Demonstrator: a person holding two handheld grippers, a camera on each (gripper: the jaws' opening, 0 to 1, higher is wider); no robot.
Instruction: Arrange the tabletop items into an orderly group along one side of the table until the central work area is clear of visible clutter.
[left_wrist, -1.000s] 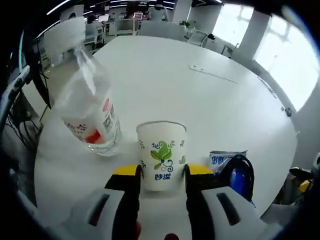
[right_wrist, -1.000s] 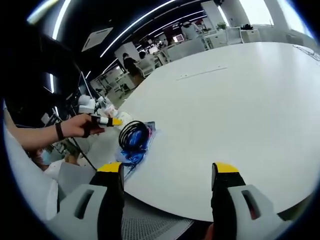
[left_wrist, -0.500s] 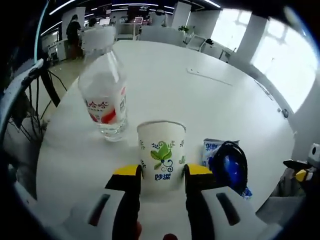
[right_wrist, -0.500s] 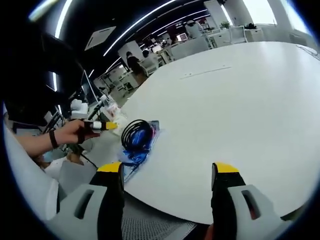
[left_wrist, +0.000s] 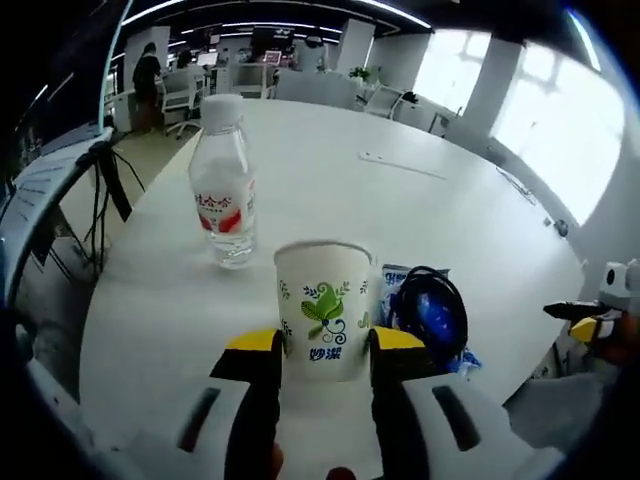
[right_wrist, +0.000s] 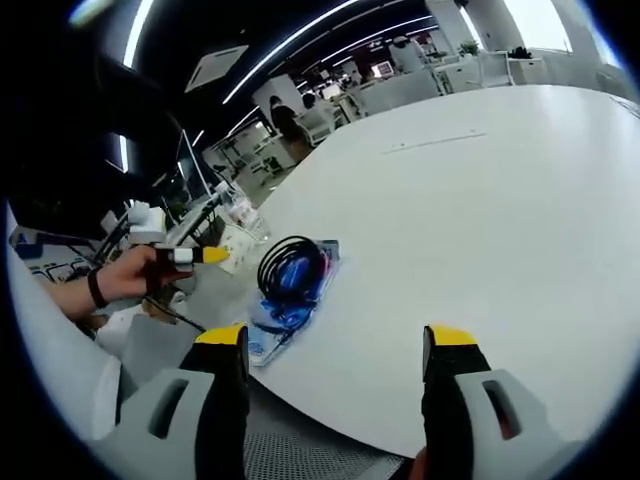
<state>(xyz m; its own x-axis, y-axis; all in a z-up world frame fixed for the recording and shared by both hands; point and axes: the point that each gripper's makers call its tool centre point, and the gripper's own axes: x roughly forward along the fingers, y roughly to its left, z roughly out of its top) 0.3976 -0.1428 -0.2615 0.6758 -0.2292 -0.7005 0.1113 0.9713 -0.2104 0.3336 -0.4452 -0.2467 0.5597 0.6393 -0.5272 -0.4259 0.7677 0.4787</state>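
Open office: bright windows (left_wrist: 540, 110), ceiling light strips (right_wrist: 300, 40), distant desks, chairs (left_wrist: 185, 85).

I'm working in an open-plan office. Across the top of the left gripper view I see desks with office chairs (left_wrist: 182, 88), ceiling light strips (left_wrist: 250, 12) and white columns (left_wrist: 355, 45); large windows (left_wrist: 545, 130) fill the upper right.

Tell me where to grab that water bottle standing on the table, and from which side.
Grip the water bottle across its straight labelled body, below the white cap. It stands upright and apart from the paper cup, so a level approach from the near table edge looks open. The left gripper is already shut on the cup.
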